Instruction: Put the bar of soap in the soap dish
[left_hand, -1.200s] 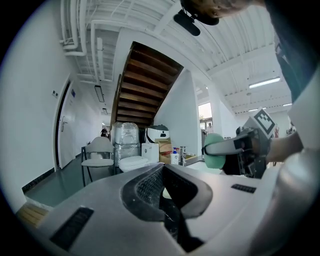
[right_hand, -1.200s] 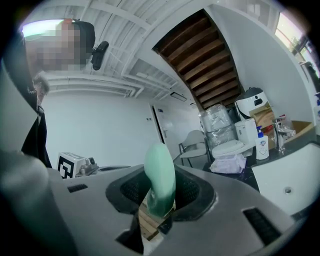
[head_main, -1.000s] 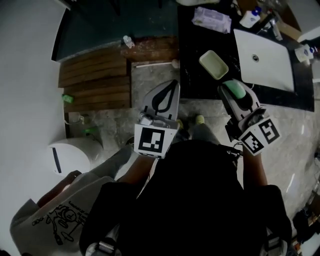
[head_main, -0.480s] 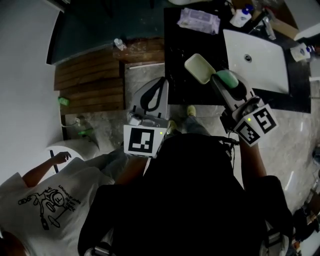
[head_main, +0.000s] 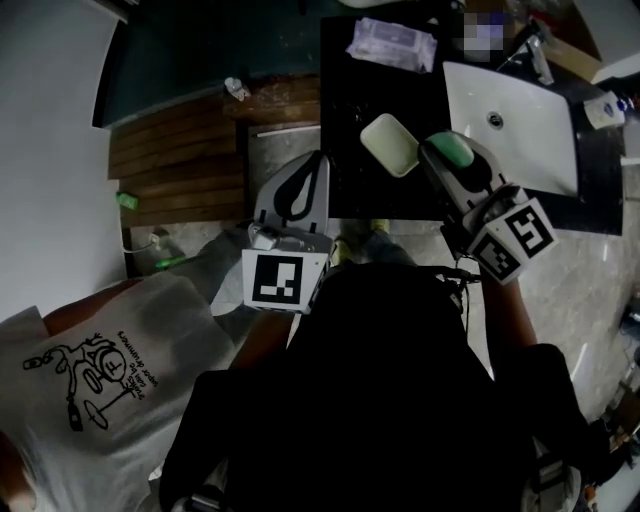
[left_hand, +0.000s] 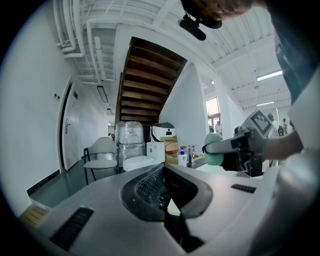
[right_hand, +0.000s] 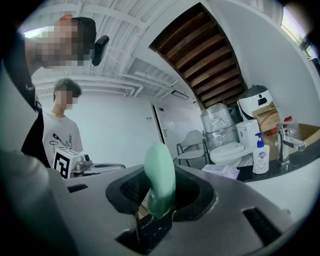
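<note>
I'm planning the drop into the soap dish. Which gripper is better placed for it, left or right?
Right. The right gripper is shut on the bar of soap and hangs just beside the soap dish. The left gripper is shut on nothing and sits farther from the dish.

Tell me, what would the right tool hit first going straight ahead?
Probably nothing close: the right tool, gripping the green soap bar, points over the black counter, roughly toward a distant chair.
</note>
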